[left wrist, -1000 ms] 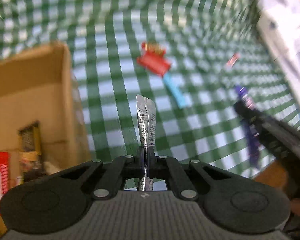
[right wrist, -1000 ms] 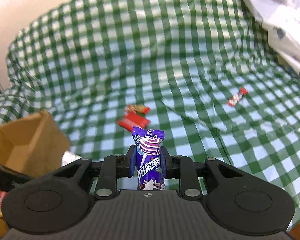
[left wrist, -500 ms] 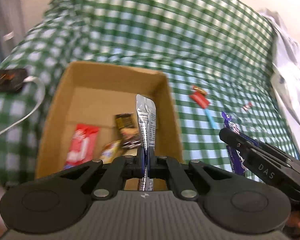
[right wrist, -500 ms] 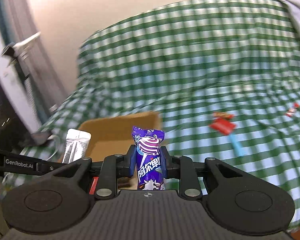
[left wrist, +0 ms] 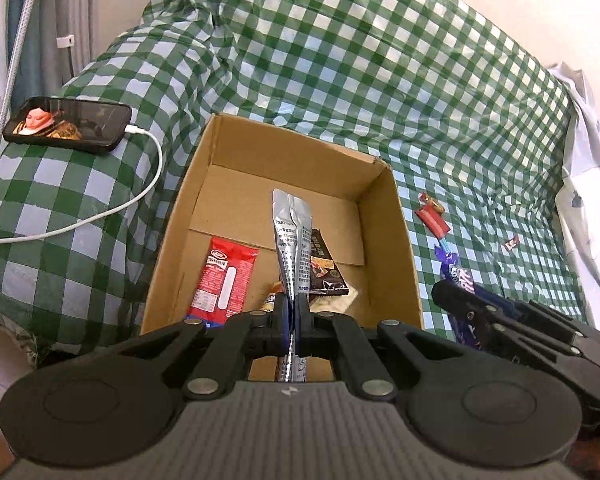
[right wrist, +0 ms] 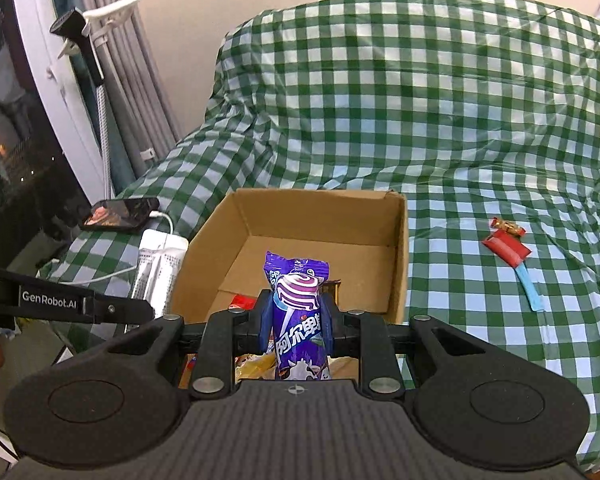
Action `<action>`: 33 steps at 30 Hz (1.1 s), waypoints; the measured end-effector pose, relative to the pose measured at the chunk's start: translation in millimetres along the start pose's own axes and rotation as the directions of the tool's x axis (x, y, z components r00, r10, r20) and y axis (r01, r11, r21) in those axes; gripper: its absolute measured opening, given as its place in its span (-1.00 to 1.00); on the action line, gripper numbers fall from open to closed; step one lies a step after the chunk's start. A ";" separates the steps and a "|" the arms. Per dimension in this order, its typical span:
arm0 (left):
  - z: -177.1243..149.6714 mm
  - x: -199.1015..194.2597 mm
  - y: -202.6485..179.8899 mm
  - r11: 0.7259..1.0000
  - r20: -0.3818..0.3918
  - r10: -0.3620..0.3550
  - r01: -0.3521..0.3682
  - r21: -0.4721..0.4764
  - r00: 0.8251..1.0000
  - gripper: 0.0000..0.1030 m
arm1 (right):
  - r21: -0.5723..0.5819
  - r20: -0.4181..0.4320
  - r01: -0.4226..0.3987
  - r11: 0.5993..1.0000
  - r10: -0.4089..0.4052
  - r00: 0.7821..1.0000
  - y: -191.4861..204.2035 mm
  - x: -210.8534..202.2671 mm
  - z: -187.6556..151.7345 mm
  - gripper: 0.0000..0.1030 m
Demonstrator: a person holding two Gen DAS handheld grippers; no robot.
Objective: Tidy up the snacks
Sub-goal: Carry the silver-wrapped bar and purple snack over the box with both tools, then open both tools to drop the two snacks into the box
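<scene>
My left gripper is shut on a silver snack packet and holds it upright above the near edge of an open cardboard box. The box holds a red packet, a dark chocolate packet and other snacks. My right gripper is shut on a purple candy packet, held upright over the near side of the same box. The right gripper shows at the right of the left wrist view; the left one with its silver packet shows at the left of the right wrist view.
A green checked cloth covers the surface. Right of the box lie a red packet, a small gold candy, a blue stick and a small red candy. A charging phone lies left of the box. White bags lie far right.
Both grippers have swung left from the loose snacks on the cloth to over the box, each still holding its packet. The box now fills the middle of both views.
</scene>
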State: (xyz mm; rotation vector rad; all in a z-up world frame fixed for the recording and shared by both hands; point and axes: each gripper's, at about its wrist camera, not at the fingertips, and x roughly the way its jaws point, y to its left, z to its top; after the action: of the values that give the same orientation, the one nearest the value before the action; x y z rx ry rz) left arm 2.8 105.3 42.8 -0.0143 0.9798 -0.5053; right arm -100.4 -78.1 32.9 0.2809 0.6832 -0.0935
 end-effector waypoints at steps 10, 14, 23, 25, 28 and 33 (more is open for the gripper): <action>10.1 27.9 9.1 1.000 -0.032 0.012 -0.012 -0.011 0.999 -0.96 | -0.011 -0.058 -0.003 1.000 0.003 0.998 4.2 25.8 -0.7 -0.50; 16.5 41.8 7.6 1.000 -0.043 0.018 -0.019 -0.006 0.999 -0.96 | 0.003 -0.082 -0.004 1.000 0.004 0.997 -0.6 39.2 -0.8 -0.50; 28.8 78.1 7.8 1.000 -0.078 0.029 -0.029 0.001 0.996 -0.96 | 0.022 -0.133 -0.004 1.000 0.007 0.991 -7.2 72.6 -1.9 -0.50; 30.7 85.6 8.7 0.999 -0.087 0.033 -0.033 0.001 0.996 -0.96 | 0.022 -0.142 -0.002 1.000 0.005 0.990 -8.3 79.3 -2.3 -0.50; 33.4 95.9 11.2 0.999 -0.101 0.038 -0.038 0.001 0.994 -0.96 | 0.024 -0.156 -0.001 1.000 0.005 0.988 -10.0 89.0 -2.8 -0.50; 35.3 110.5 13.3 0.998 -0.115 0.057 -0.055 0.018 0.992 -0.96 | 0.026 -0.171 -0.002 1.000 0.006 0.985 -11.6 102.3 -3.1 -0.50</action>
State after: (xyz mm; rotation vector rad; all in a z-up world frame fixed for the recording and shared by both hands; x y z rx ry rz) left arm 86.1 63.7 -27.6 0.0560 1.0870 -0.4654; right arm -25.2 -87.6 -36.9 0.3174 0.8525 -0.0751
